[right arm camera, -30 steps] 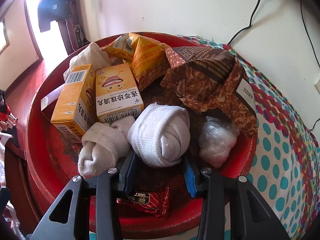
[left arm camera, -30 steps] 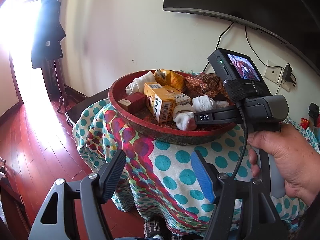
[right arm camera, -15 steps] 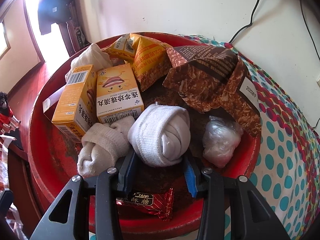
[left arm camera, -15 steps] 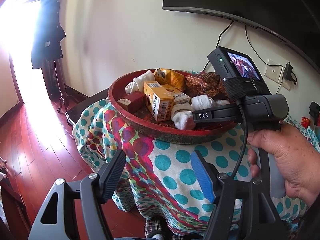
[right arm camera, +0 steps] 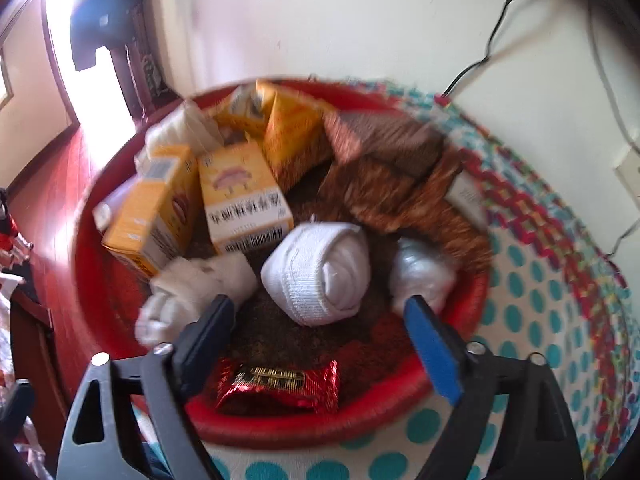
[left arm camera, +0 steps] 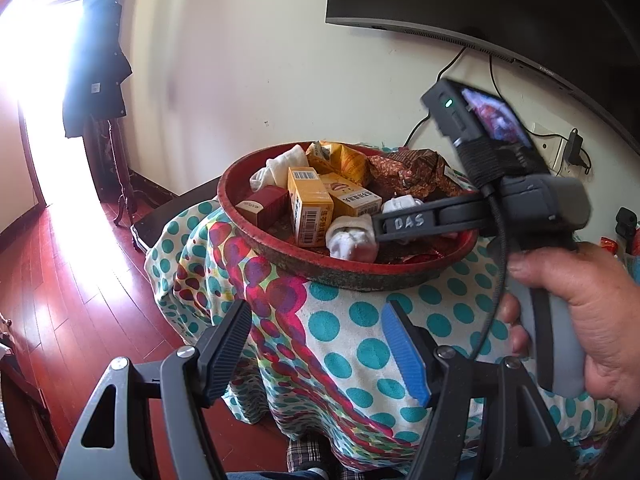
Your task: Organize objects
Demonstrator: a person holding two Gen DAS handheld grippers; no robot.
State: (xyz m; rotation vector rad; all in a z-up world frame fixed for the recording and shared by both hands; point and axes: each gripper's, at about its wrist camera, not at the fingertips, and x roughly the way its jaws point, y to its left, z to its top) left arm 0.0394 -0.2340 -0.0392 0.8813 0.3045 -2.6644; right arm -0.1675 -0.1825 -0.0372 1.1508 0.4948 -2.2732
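Observation:
A round red tray [right arm camera: 304,432] [left arm camera: 360,270] on a dotted cloth holds yellow boxes [right arm camera: 244,196] [left arm camera: 310,210], snack bags, rolled socks and a red candy wrapper [right arm camera: 280,386]. A white rolled sock [right arm camera: 320,272] lies in the tray's middle. My right gripper [right arm camera: 320,344] hovers over the tray's near side, its jaws opening wide; the sock lies free just beyond the fingertips and no pad touches it. My left gripper [left arm camera: 316,348] stands open in front of the table, below the tray, with nothing in it. In the left wrist view a hand [left arm camera: 580,320] holds the right gripper's handle.
A second cream sock [right arm camera: 192,292] lies left of the white one, and a clear plastic bundle [right arm camera: 424,276] right of it. Brown snack bags [right arm camera: 392,184] fill the tray's far right. A wall with cables and a television [left arm camera: 500,8] stands behind. Red wooden floor [left arm camera: 60,280] lies to the left.
My right gripper let go of the white rolled sock: its jaws spread wide and it rose slightly. The sock stays in the tray. The left gripper has not moved.

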